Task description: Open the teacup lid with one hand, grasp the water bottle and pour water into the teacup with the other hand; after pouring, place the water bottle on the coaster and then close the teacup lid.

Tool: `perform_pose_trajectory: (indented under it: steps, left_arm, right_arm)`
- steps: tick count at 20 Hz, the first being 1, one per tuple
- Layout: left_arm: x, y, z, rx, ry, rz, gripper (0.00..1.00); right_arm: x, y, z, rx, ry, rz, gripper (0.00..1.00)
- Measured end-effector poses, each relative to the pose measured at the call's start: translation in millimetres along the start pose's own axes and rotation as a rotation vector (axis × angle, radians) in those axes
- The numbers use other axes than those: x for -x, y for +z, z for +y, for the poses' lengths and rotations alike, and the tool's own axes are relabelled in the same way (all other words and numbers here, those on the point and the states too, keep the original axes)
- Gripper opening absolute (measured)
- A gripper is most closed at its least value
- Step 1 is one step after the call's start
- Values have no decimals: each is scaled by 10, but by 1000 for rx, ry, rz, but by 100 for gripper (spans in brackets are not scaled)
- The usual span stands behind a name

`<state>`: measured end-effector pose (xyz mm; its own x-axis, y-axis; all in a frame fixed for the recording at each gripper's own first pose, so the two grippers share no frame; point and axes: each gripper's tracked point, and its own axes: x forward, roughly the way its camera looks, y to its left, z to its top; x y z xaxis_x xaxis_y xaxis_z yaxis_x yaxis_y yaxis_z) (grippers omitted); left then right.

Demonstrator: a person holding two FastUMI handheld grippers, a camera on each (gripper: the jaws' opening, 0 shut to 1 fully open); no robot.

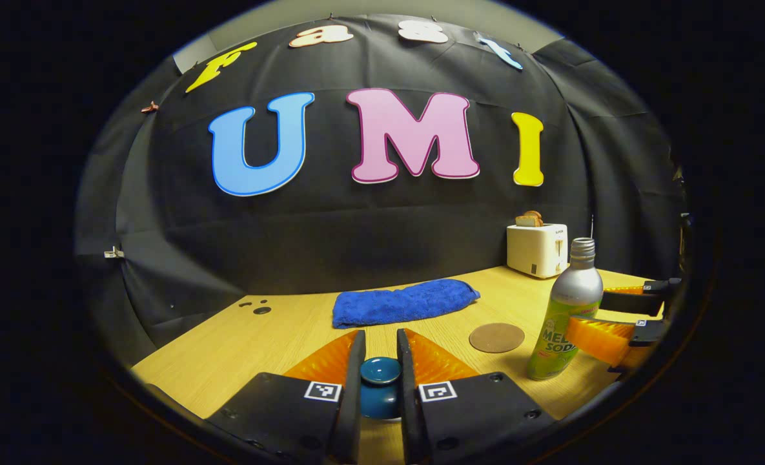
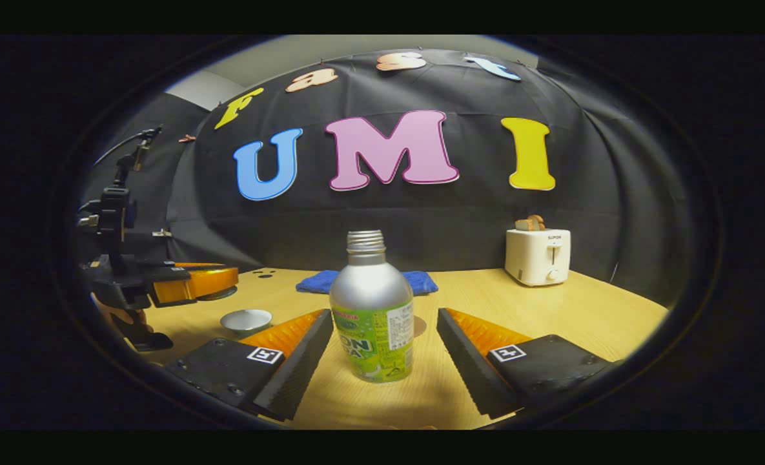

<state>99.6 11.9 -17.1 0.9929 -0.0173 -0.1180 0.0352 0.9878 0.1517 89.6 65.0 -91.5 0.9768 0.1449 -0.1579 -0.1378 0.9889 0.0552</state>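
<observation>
- In the left gripper view, the left gripper (image 1: 380, 361) is seen nearly closed, its two fingers pressed against either side of the dark teal knob of the teacup lid (image 1: 380, 372).
- Whether the lid has been lifted off the cup cannot be told, since the cup itself is hidden behind the fingers.
- In the right gripper view, the right gripper (image 2: 382, 336) is held wide open, with the water bottle (image 2: 372, 310) standing upright between its fingers and touched by neither.
- The bottle is uncapped, its threaded neck bare, and it rests on the wooden table (image 2: 550, 310).
- In the left gripper view, the round brown coaster (image 1: 496, 337) is found just left of the bottle, apart from it.
- In the right gripper view, a small white dish (image 2: 246, 320) is seen lying on the table to the left, near the left gripper and the hand holding it.
- Farther back, a folded blue towel (image 1: 403, 301) is laid flat across the table.
- At the far right corner, a white toaster (image 1: 537, 250) is placed against the black cloth wall, with toast seen in its slots.
</observation>
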Motion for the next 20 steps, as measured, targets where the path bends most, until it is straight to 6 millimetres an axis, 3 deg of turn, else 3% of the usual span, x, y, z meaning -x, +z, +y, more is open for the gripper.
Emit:
perform_pose_trajectory:
  steps: [12,14,20]
  left_arm:
    - [205,-173,312,74,20,26,29]
    - [215,-190,357,74,22,28,29]
    - [315,-206,492,74,28,22,29]
  right_arm:
    - [-410,-18,23,36,-47,16,100]
    - [-451,-17,43,54,-49,24,84]
    - [-502,-23,189,100,-11,35,83]
